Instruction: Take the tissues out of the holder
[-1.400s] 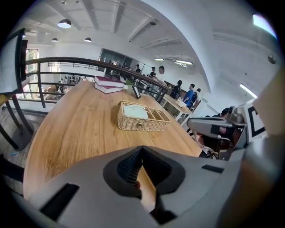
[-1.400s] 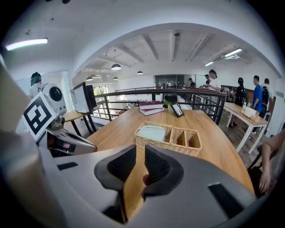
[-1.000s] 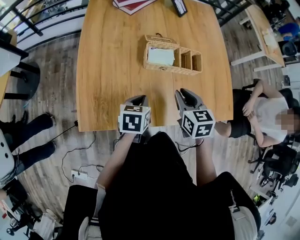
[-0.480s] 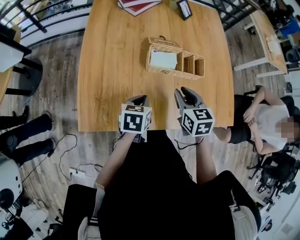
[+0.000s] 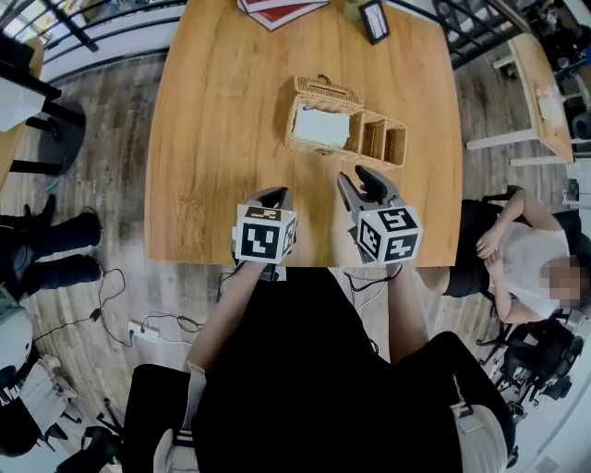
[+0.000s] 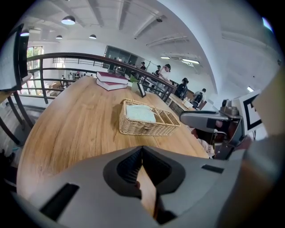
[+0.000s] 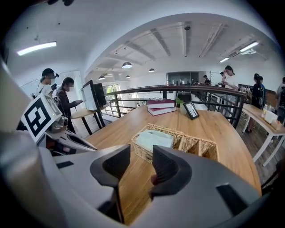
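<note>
Forward across the table (image 5: pixel 222 139) the right gripper (image 5: pixel 358 177) has come since the earlier head views, ending close to the basket's (image 5: pixel 343 132) near side without touching it, and its jaws have just been opening with nothing between them. From the head view, the left gripper (image 5: pixel 272 193) hangs over the table's near edge, farther from the basket. The tissues (image 5: pixel 321 127) lie flat in the basket's large left compartment; the two small compartments to their right look empty. Books (image 5: pixel 282 9) and a small frame (image 5: pixel 375 20) sit at the table's far end. In the left gripper view, the left gripper (image 6: pixel 142 153) has its jaws together at the tips, holding nothing. The basket (image 6: pixel 147 127) stands well ahead with the tissues (image 6: pixel 140 113) inside, and the right gripper (image 6: pixel 200 119) reaches in from the right. In the right gripper view, the right gripper (image 7: pixel 140 162) shows its jaws partly apart with only bare wood in the gap. The basket (image 7: pixel 196 144) sits just beyond, the tissues (image 7: pixel 153 139) at its left end, in line with the gap.
</note>
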